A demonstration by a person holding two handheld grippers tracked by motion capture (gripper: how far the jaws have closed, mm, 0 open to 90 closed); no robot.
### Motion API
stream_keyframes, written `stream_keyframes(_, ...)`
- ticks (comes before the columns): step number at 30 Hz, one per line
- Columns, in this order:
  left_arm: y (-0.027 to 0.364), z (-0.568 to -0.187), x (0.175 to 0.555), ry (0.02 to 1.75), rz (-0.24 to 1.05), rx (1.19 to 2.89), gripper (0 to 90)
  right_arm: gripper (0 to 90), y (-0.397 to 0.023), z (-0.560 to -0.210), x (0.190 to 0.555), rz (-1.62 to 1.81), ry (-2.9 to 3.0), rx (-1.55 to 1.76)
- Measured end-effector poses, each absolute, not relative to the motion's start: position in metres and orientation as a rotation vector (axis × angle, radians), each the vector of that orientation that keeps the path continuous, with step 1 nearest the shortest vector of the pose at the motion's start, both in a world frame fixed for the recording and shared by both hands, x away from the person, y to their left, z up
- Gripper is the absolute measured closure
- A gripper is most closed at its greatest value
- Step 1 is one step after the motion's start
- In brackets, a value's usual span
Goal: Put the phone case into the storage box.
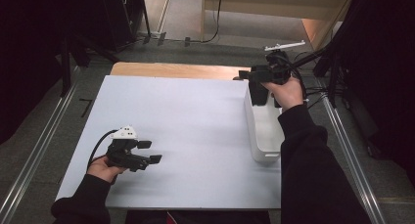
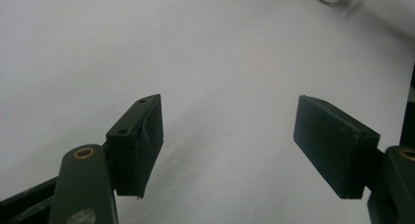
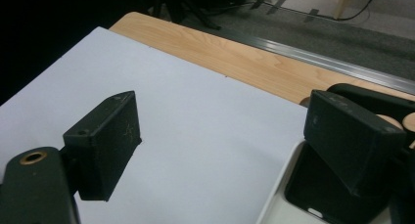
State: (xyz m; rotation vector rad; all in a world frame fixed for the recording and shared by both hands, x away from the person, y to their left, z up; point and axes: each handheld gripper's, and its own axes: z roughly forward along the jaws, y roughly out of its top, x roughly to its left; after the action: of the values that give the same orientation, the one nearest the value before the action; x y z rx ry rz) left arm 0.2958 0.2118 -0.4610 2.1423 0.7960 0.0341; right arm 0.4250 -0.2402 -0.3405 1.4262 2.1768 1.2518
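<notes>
Left gripper (image 1: 149, 152) hovers over the white sheet (image 1: 186, 136), jaws apart, empty. Right gripper (image 1: 254, 77) released, nothing between its pads, above the white tray (image 1: 264, 136).

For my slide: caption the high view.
Two handheld grippers over a white board: left gripper open, right gripper above a white tray.

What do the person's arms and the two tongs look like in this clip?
Both forearms wear black long sleeves. The left tongs are black with blocky rectangular pads, a brass-ringed hole, a grey three-cornered plate on top and a black cable. The right tongs look the same.
</notes>
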Motion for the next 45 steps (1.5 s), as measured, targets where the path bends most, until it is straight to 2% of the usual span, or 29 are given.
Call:
stream_keyframes(28, 0.212, -0.461, 0.296, 0.799, 0.03, 2.137, 26.4, 12.2, -0.21, -0.378, 0.38, 1.256, 2.335, 1.332)
stream_keyframes(33, 0.213, -0.46, 0.296, 0.798, 0.033, 2.134, 26.4, 17.0, -0.207, -0.386, 0.376, 1.278, 2.361, 1.279)
stream_keyframes(45, 0.213, -0.459, 0.295, 0.789, 0.029, 2.134, 26.4, 17.7, -0.206, -0.401, 0.355, 1.327, 2.381, 1.283)
